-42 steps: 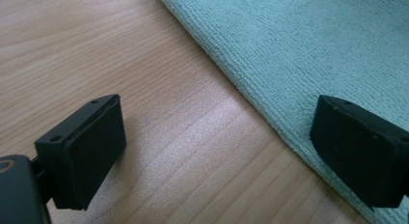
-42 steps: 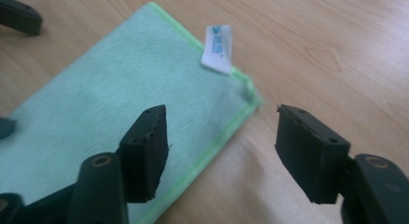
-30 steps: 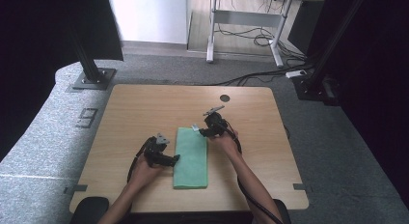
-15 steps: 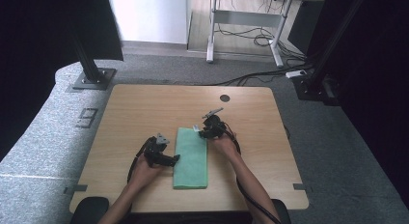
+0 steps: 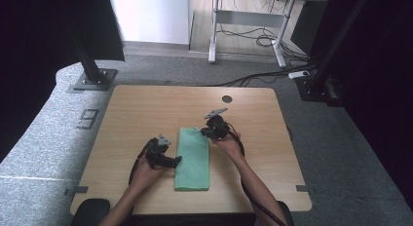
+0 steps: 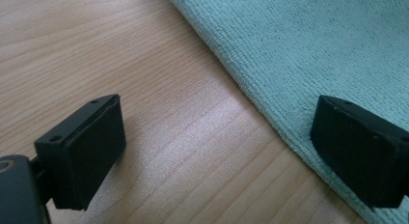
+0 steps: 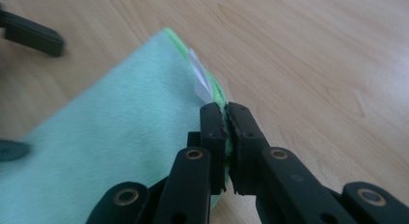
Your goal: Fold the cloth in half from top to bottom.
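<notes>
Folded green towel (image 5: pixel 193 159) at mid-table, near the front edge of the table (image 5: pixel 146 104).

Right gripper (image 7: pixel 225 119), jaws just closed, clamped on the towel's far right edge beside the white tag (image 7: pixel 199 79); left gripper (image 6: pixel 217 151) wide open, one pad (image 6: pixel 359 144) over the towel's left edge, nothing gripped. Judged: grasp half made, left pinch and next fold yet to come.

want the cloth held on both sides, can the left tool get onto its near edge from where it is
Probably yes. The left tool stands open at the green cloth's edge, one jaw over bare table, the other already over the fabric, nothing between. The right tool has just been closing and is clamped on the far side edge, clear of it.
</notes>
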The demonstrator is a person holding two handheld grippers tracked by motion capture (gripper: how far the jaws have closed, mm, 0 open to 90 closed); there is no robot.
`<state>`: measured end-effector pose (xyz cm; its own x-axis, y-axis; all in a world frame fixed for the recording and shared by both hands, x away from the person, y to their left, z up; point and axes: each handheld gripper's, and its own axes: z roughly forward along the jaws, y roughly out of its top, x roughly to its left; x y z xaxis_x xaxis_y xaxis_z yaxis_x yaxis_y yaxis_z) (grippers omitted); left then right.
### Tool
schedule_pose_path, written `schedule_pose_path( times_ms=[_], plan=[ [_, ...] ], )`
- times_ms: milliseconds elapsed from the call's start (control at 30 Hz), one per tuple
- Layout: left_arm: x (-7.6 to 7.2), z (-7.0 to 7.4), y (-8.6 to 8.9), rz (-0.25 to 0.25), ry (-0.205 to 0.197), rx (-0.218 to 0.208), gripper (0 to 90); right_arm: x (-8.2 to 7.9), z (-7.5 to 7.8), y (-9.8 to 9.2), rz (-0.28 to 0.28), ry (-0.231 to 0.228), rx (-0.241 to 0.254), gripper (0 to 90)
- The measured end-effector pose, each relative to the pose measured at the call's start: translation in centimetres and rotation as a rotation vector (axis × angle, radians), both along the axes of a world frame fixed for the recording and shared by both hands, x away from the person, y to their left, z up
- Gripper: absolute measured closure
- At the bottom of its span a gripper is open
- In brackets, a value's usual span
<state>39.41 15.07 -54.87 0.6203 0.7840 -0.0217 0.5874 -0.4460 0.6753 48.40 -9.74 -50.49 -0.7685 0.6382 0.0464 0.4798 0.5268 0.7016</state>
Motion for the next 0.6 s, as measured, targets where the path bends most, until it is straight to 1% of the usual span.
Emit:
schedule_pose_path(
  times_ms=[67, 233, 367, 533, 600],
  plan=[
    [0.0, 0.0, 0.0, 0.003, 0.0, 0.0, 5.2, -0.6, 0.7, -0.1, 0.024, -0.023, 0.008, 85.0],
    [0.0, 0.0, 0.0, 0.003, 0.001, 0.004, 5.2, -1.8, 2.0, -0.4, 0.053, -0.057, 0.023, 84.9],
    [0.0, 0.0, 0.0, 0.005, 0.0, 0.003, 5.1, -2.8, 3.0, -0.8, 0.068, -0.072, 0.043, 84.9],
    [0.0, 0.0, 0.0, 0.007, 0.0, 0.003, 4.9, -4.7, 4.1, -1.2, 0.09, -0.087, 0.078, 84.8],
    [0.0, 0.0, 0.0, 0.007, 0.001, 0.003, 4.9, -5.4, 4.4, -1.3, 0.104, -0.098, 0.079, 84.8]
  ],
)
